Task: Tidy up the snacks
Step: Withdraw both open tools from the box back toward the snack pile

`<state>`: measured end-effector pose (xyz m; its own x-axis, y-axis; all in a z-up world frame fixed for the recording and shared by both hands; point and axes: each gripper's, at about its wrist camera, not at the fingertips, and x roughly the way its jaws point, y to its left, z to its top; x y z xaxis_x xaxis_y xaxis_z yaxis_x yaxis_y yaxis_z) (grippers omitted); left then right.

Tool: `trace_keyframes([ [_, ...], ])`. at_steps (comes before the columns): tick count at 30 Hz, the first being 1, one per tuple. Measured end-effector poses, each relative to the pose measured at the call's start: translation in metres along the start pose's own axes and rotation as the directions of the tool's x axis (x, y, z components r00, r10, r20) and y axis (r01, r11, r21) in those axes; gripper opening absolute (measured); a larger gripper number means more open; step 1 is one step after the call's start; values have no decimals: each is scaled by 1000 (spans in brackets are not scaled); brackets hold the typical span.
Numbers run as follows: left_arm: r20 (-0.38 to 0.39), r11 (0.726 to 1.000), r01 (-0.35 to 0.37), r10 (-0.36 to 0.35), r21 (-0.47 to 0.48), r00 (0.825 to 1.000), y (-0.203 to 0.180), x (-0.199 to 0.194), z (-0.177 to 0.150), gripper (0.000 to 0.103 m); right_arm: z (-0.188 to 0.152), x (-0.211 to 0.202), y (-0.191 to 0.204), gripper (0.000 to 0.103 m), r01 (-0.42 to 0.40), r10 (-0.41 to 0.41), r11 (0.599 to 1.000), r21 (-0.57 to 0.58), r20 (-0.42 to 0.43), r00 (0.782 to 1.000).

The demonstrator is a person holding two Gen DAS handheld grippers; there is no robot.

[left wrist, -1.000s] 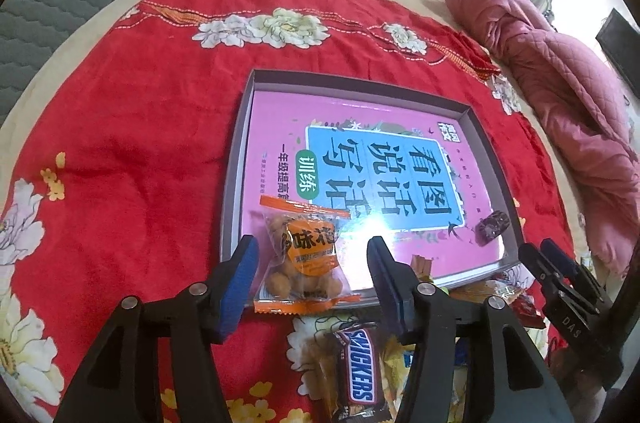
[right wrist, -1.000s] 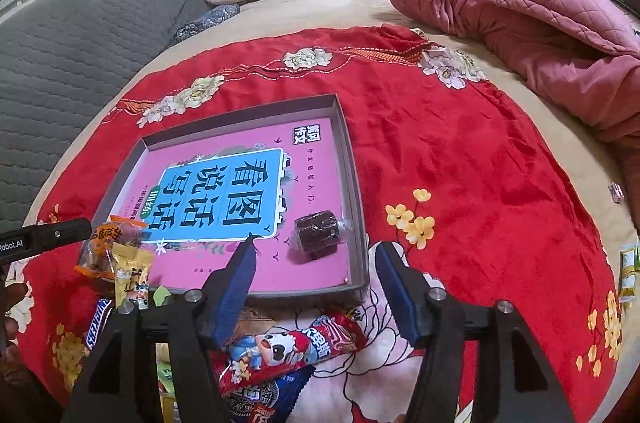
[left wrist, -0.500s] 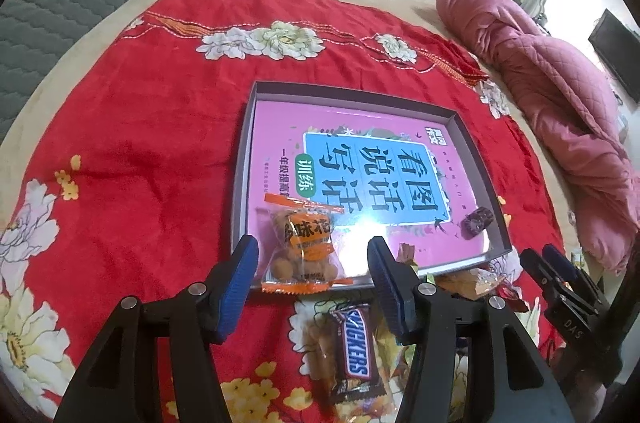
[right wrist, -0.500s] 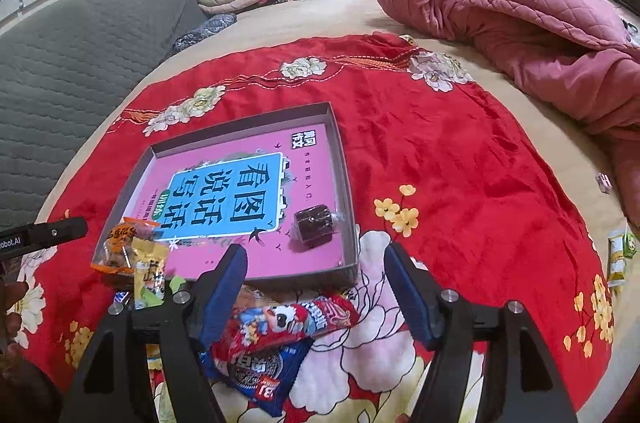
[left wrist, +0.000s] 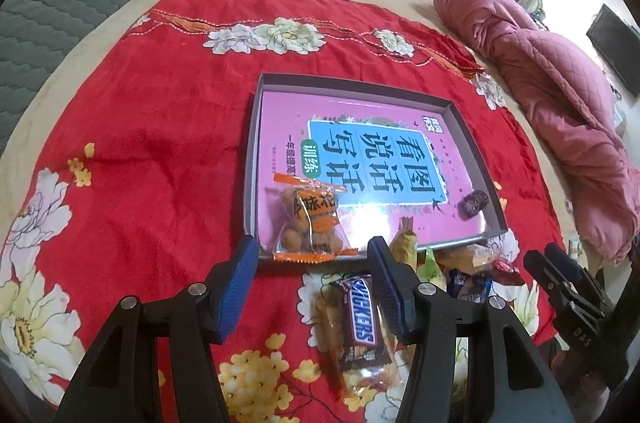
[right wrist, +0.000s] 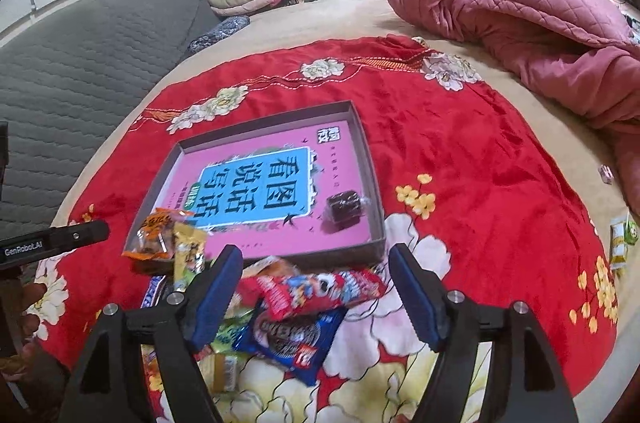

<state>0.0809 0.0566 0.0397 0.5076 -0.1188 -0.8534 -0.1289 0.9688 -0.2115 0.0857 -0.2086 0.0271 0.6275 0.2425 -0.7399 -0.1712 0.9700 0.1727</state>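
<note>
Both grippers empty above the snack pile, tray half-loaded.

Right gripper (right wrist: 316, 287): jaws opening, already wide, nothing between the pads; red wrapped snack (right wrist: 320, 293) lies right below it at lower centre, long axis left-right across the gap, blue cookie pack (right wrist: 292, 337) under it. So right hand is nearer the pile; I'd say a straight drop fits, fingers already straddle the short axis. Left gripper (left wrist: 312, 287): part open, holding nothing; Snickers bar (left wrist: 362, 323) sits just under its right-hand finger, long axis running up the frame. Beyond, mid-frame: tray (left wrist: 256, 127) on the red blanket (left wrist: 140, 143) on the bed, orange peanut bag (left wrist: 310, 219) overhanging its near rim, dark candy (right wrist: 344, 209) at its right wall.
</note>
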Motion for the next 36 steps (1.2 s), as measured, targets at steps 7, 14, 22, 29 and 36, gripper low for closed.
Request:
trace_keyframes([
  [7,-7,1000,5,-4,19,1000,-4,-6,-8,58,-10,-6,11,80,-17,17,1000,-3,-20,1000],
  [14,-28,999,17,-15,49,999,-12,-6,-18,58,-25,-10,25,87,-42,41,999,-10,-57,998],
  [22,-61,998,15,-11,58,998,-14,-1,-26,59,-40,-12,45,87,-54,48,997,-57,-96,994],
  [29,-107,998,26,-20,52,994,-13,8,-35,58,-52,-8,54,88,-54,42,995,-83,-137,990],
  [36,-139,998,44,-36,51,990,-15,16,-40,58,-58,-7,61,88,-58,42,993,-104,-155,987],
])
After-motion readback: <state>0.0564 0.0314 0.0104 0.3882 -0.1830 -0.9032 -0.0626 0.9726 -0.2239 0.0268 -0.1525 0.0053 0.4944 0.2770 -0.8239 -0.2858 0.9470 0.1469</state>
